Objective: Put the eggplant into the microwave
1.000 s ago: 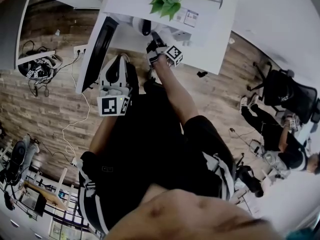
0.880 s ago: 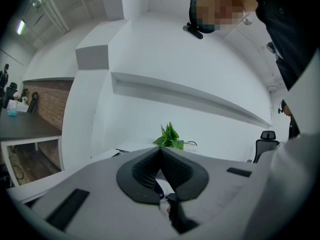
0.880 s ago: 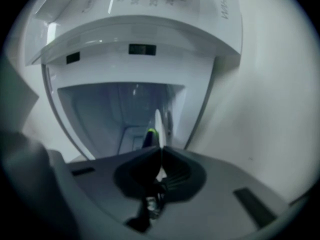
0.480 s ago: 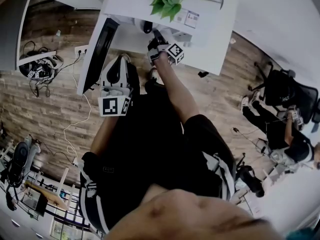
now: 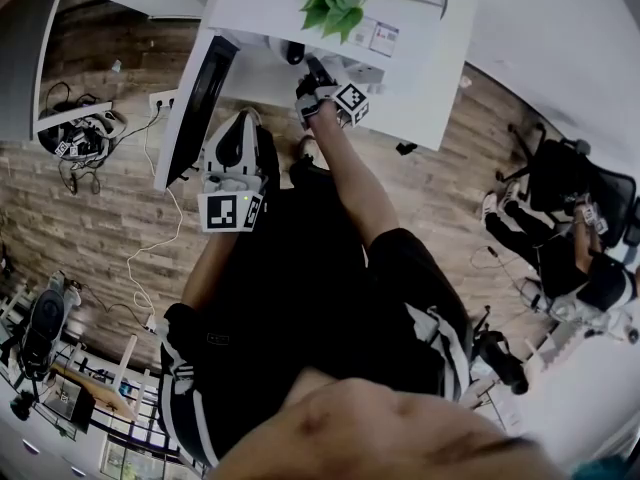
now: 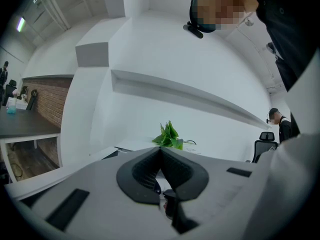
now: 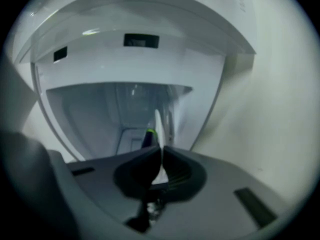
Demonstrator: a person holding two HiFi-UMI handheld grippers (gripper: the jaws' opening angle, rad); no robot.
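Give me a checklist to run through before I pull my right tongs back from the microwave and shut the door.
1. Door open: ok, it stands swung out in the head view.
2. Eggplant in the microwave: ok, it shows inside the white cavity.
3. Right tongs off the eggplant: jaws together, with the eggplant just past their tips. Whether they touch it: cannot tell.
4. Left tongs free for the door: ok, shut on nothing.
5. Door's path clear: not ok, the right tongs are at the opening.
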